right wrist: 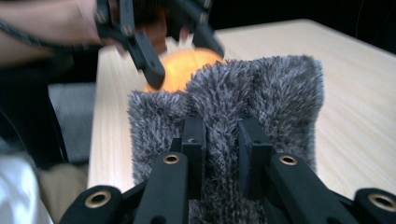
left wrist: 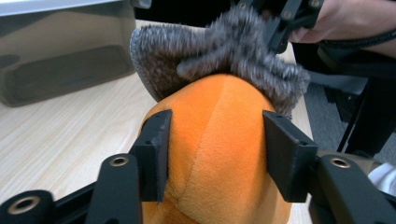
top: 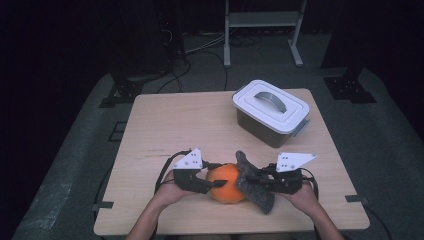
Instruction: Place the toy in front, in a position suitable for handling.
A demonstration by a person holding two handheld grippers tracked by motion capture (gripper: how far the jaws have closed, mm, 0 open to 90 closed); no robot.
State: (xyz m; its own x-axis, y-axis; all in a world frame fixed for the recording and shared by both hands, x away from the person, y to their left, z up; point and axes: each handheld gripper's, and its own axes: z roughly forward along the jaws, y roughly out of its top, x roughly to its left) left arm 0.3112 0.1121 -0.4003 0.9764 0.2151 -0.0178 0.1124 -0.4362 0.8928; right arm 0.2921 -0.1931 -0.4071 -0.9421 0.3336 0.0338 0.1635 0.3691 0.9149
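1. My left gripper has its two jaws clamped on the flanks of the orange plush ball, which bulges up between them. The ball rests on the table, near my edge.
2. My right gripper is pinched narrow on a fold of the grey fuzzy cloth. The cloth lies against the far side of the ball as my left hand sees it, touching it and draped partly over its top.
3. The cloth's long axis runs across the ball's right side, so the ball sits straight ahead of my right jaws. I judge the right hand is the one to wrap or wipe.
4. Beyond the ball, well apart, stands the lidded white bin.
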